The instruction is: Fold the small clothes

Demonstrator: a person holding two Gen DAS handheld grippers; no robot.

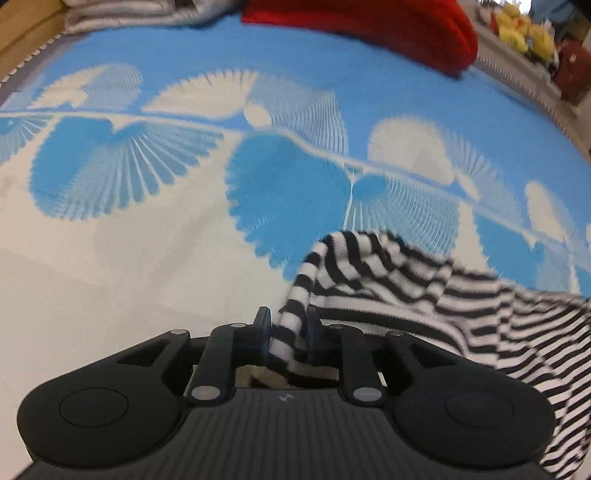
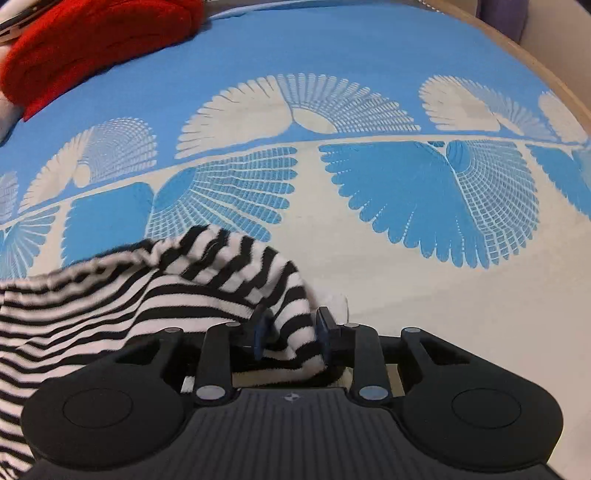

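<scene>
A black-and-white striped garment (image 1: 406, 288) lies bunched on the blue and white patterned bed cover (image 1: 129, 266). In the left wrist view it spreads to the right of my left gripper (image 1: 288, 325). That gripper is shut on a narrow gathered edge of it, and the stripes fill the gap between the pads. In the right wrist view the striped garment (image 2: 147, 291) spreads to the left. My right gripper (image 2: 291, 330) is shut on a rolled fold of it. Both grippers point steeply down at the cover (image 2: 406, 295). The stretch of cloth between the two grips sags.
A folded red cloth (image 1: 369, 26) lies at the far edge of the cover, also visible as the red cloth (image 2: 92, 40). A folded grey cloth (image 1: 122, 14) sits beside it. Yellow soft toys (image 1: 524, 29) stand beyond the bed. A wooden bed rim (image 2: 554, 62) curves along the right.
</scene>
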